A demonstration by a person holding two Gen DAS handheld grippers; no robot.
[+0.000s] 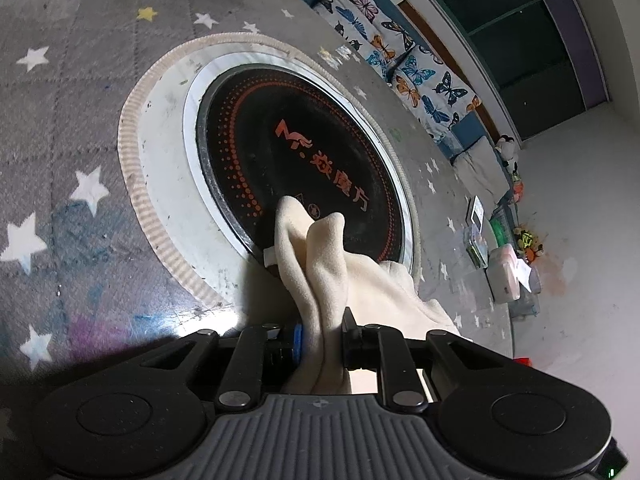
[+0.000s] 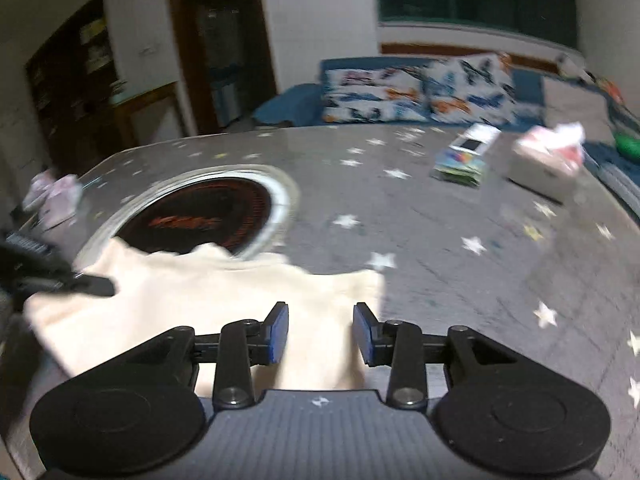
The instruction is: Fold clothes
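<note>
A cream garment [image 2: 192, 300] lies spread on the star-patterned table, its far edge reaching the round cooktop. In the left wrist view my left gripper [image 1: 320, 332] is shut on a bunched fold of the cream garment [image 1: 316, 248], which rises between the pads and droops over the cooktop rim. My right gripper [image 2: 320, 332] hovers above the garment's right part with its jaws apart and nothing pinched between the blue pads. The left gripper's fingers [image 2: 92, 284] show at the left edge of the right wrist view, on the garment's left corner.
A black round cooktop [image 1: 296, 152] with orange markings sits sunk in the grey table [image 2: 460, 280]. A tissue box [image 2: 548, 168] and a small stack of packets [image 2: 464, 164] stand at the far right. Pink cloth [image 2: 52, 196] lies at the far left. A sofa with butterfly cushions [image 2: 416, 92] stands behind.
</note>
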